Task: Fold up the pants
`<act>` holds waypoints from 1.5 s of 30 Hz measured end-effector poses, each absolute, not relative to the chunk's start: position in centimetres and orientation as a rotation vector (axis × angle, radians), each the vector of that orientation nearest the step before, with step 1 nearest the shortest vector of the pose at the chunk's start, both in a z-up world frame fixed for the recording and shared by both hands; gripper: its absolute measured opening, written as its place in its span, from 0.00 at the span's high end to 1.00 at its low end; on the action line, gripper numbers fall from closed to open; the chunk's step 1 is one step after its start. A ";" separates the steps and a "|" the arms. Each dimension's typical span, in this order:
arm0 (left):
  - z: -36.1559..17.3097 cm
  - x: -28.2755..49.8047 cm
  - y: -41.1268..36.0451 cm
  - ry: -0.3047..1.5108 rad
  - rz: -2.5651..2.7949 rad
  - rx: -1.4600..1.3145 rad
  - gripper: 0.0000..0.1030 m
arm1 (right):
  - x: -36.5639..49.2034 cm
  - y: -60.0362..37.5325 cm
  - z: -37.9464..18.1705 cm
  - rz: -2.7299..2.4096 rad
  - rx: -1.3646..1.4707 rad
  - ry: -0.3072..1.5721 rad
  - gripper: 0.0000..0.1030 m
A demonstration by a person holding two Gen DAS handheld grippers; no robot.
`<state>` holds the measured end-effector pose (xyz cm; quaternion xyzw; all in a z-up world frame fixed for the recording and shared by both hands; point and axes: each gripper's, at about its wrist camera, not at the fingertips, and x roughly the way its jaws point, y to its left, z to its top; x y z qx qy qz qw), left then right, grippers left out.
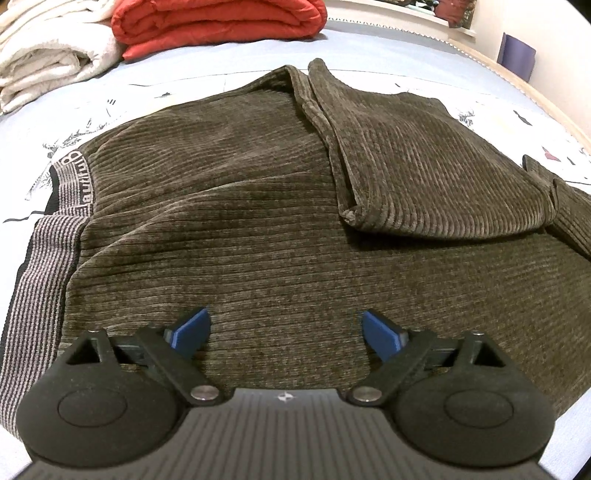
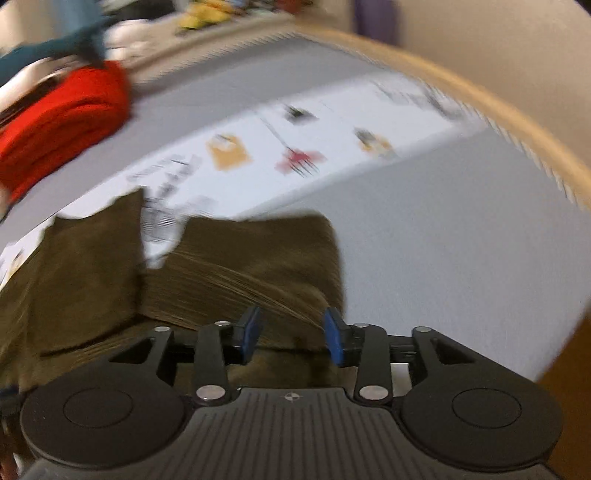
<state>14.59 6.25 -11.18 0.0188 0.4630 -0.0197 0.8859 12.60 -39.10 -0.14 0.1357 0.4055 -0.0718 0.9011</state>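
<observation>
Left gripper spread wide, empty, over pants lying on the bed. Right gripper half open, cloth below, nothing pinched. One leg folded over; further folds likely left. Left view shows waistband; right view, blurred, shows leg ends.

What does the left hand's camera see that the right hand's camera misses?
Only the left view shows the striped waistband, a folded white blanket and the left claw, wide open above the cloth. Only the right view, which is blurred, shows the leg ends, the orange and red pictures on the sheet, and the right claw. Both show the brown pants and the red blanket.
</observation>
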 end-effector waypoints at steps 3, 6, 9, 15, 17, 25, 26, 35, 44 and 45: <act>-11.3 14.7 6.1 0.965 -0.043 0.043 0.06 | 13.8 -36.2 1.5 -0.035 0.104 0.781 0.41; -11.4 14.7 5.8 0.963 -0.044 0.052 0.06 | 16.9 -33.4 0.8 0.047 -0.070 0.758 0.38; -11.4 14.6 5.8 0.960 -0.050 0.058 0.05 | 21.2 -32.6 -1.6 0.107 -0.116 0.831 0.34; -11.5 14.7 5.8 0.964 -0.061 0.059 0.04 | 25.9 -32.0 -5.4 0.212 -0.134 0.973 0.34; -11.5 14.7 5.8 0.966 -0.064 0.058 0.03 | 26.4 -31.0 -6.4 0.245 -0.136 1.024 0.34; -11.5 14.8 5.8 0.967 -0.063 0.059 0.03 | 25.1 -28.4 -6.7 0.272 -0.368 1.004 0.83; -11.5 14.8 5.8 0.967 -0.063 0.059 0.03 | 25.1 -28.7 -6.4 0.272 -0.357 1.000 0.85; -11.5 14.6 5.8 0.966 -0.064 0.064 0.03 | 22.9 -32.9 0.2 0.237 -0.161 0.799 0.88; -11.5 14.4 5.7 0.966 -0.064 0.065 0.03 | 14.2 -51.9 1.7 -0.410 0.635 0.483 0.89; -11.5 14.4 5.7 0.966 -0.065 0.065 0.03 | 13.0 -53.7 0.2 -0.506 0.697 0.492 0.89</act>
